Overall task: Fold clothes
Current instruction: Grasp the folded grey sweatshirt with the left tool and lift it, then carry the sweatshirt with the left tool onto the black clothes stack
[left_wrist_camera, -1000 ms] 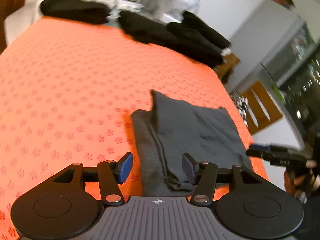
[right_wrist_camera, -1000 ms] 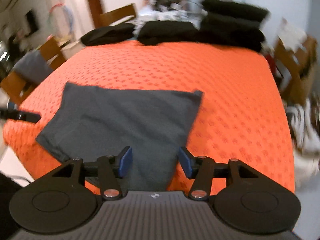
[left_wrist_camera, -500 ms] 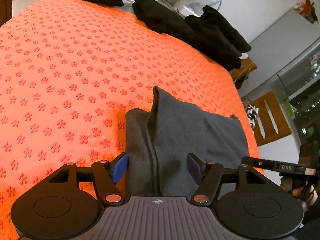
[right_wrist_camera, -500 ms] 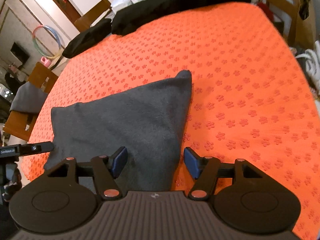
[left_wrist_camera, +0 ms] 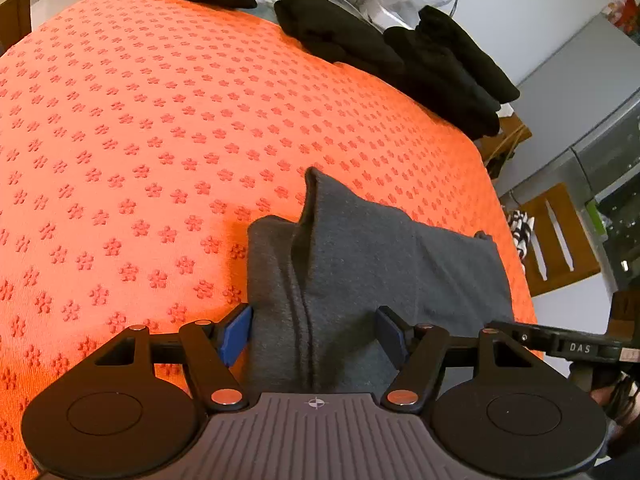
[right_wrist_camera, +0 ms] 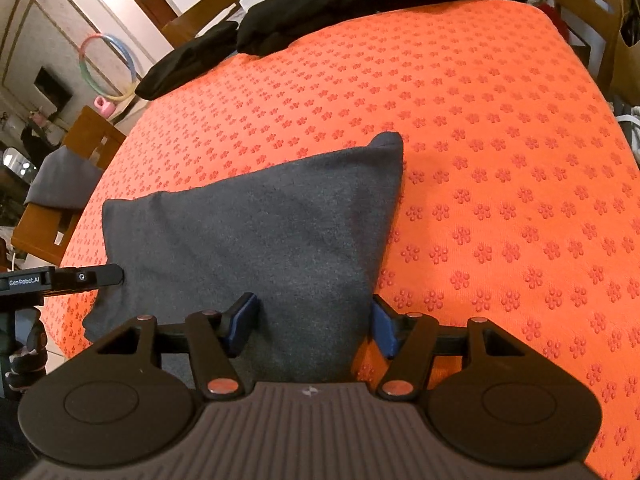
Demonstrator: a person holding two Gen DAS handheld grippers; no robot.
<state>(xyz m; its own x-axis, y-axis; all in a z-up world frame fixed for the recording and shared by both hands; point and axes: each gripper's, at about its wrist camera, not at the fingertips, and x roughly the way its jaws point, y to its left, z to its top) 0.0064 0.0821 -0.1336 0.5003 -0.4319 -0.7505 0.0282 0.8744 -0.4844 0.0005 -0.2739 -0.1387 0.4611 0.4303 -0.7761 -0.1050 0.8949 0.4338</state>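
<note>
A dark grey folded garment [left_wrist_camera: 360, 264] lies near the front edge of the orange patterned cloth [left_wrist_camera: 160, 120]. In the left wrist view its left hem lies between the fingers of my open left gripper [left_wrist_camera: 314, 330], low over it. In the right wrist view the garment [right_wrist_camera: 260, 236] has its right front corner between the fingers of my open right gripper [right_wrist_camera: 314, 326]. Each gripper also shows at the edge of the other's view: the right one [left_wrist_camera: 560, 346] and the left one [right_wrist_camera: 64, 278].
Black folded clothes [left_wrist_camera: 400, 52] lie in piles along the far edge of the cloth, also seen in the right wrist view [right_wrist_camera: 304, 20]. Wooden chairs stand beside the table [left_wrist_camera: 556, 240] [right_wrist_camera: 60, 200]. Another grey garment [right_wrist_camera: 60, 176] hangs on the left chair.
Both grippers have moved forward and down onto the near edge of the grey garment; its hem now lies between the open fingers of each. The garment itself lies as before.
</note>
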